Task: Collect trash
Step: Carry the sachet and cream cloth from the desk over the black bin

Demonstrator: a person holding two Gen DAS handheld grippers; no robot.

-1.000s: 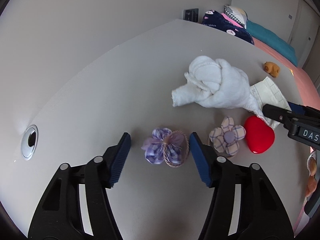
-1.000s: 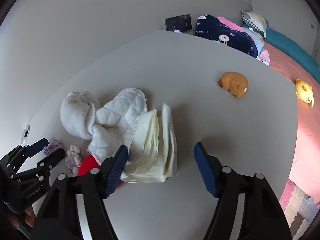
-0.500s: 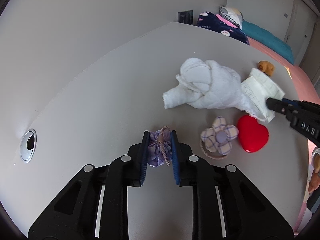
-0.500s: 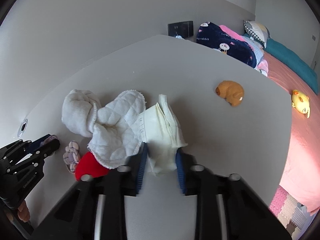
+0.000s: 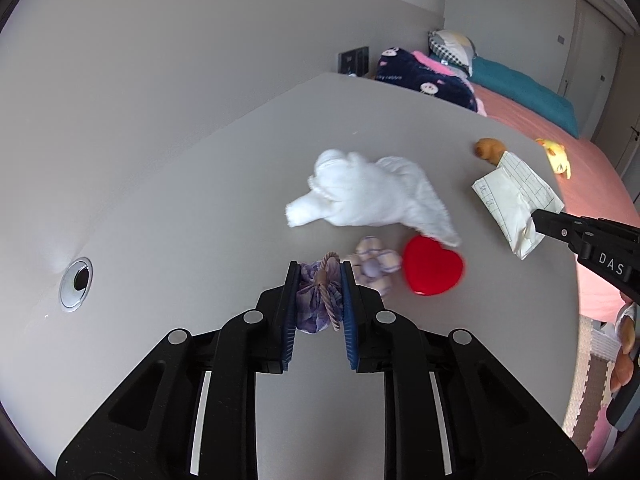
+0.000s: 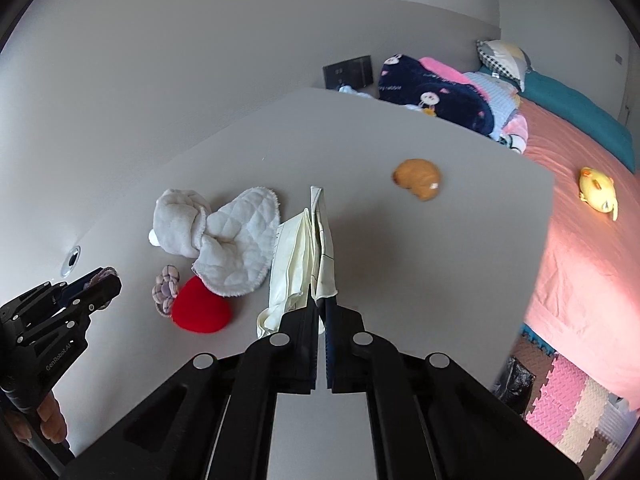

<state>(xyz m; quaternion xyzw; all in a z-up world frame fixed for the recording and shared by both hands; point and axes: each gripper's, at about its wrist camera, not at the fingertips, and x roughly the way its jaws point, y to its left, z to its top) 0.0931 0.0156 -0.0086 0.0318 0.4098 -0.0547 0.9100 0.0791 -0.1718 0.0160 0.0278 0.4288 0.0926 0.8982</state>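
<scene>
My left gripper (image 5: 319,276) is shut on a purple checked cloth flower (image 5: 319,300) with a rope loop, held just above the grey table (image 5: 200,208). A crumpled sheet of cream lined paper (image 6: 308,248) hangs lifted off the table, and my right gripper (image 6: 322,304) is shut on its lower edge. That paper (image 5: 516,204) and the right gripper (image 5: 538,216) also show at the right of the left wrist view. The left gripper (image 6: 106,280) appears at the left edge of the right wrist view, with a hand below it.
On the table lie a white quilted cloth (image 5: 368,196), a second checked flower (image 5: 374,266), a red heart (image 5: 432,268) and a small brown toy (image 6: 416,174). A cable hole (image 5: 76,284) sits at the left. A pink bed (image 6: 580,240) with a yellow toy (image 6: 598,190) lies beyond the table's right edge.
Both grippers went from open to shut, the left on the purple flower and the right on the paper. Both have since risen and lifted their loads; the paper has come away from the white cloth.
</scene>
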